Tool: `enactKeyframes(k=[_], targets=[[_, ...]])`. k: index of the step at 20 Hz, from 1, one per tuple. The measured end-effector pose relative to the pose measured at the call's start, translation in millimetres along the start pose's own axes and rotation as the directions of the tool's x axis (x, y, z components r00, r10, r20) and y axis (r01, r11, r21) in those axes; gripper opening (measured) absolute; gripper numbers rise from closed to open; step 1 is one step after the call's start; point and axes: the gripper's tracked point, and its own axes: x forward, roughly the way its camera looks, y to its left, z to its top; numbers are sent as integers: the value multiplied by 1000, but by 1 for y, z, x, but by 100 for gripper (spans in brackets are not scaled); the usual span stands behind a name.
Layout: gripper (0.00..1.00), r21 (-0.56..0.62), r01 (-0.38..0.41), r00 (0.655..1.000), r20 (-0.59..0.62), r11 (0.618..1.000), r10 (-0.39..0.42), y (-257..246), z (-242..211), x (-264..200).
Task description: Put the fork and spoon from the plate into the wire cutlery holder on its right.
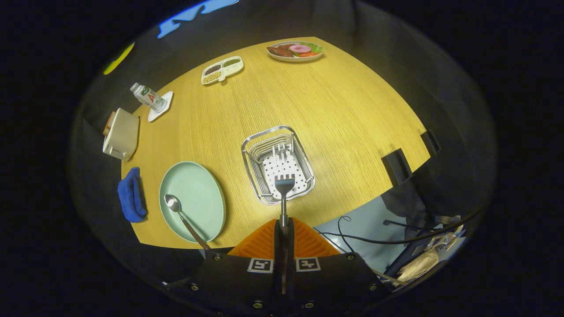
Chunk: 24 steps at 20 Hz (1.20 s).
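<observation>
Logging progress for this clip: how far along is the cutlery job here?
Nothing is in the wire cutlery holder yet. In hand: the gripper is shut on the fork, held above the holder. Left: drop it in, then fetch the spoon still lying on the green plate.

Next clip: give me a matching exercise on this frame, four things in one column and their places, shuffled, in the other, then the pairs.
Things:
1. fork
2. spoon
3. blue cloth
4. bottle

Places:
A. on a white coaster at the table's far left
B. held between the gripper fingers, tines over the wire holder
C. on the table just left of the green plate
D. bowl on the green plate, handle over its near rim

Pairs: 1-B, 2-D, 3-C, 4-A
</observation>
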Motion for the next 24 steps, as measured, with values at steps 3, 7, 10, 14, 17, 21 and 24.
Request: enactKeyframes(k=[3, 7, 10, 14, 17, 21, 24], targets=[[6, 5, -2, 1000, 4, 1000, 2, 0, 7, 1], [10, 17, -11, 999, 36, 1000, 11, 2, 19, -4], [10, 23, -8, 999, 43, 1000, 7, 0, 24, -6], [32, -2, 16, 997, 80, 1000, -16, -1, 30, -9], [38, -12, 45, 992, 118, 999, -44, -6, 37, -14], [38, 6, 33, 985, 168, 999, -34, -6, 47, -24], [38, 9, 34, 979, 203, 999, -35, -7, 55, -33]])
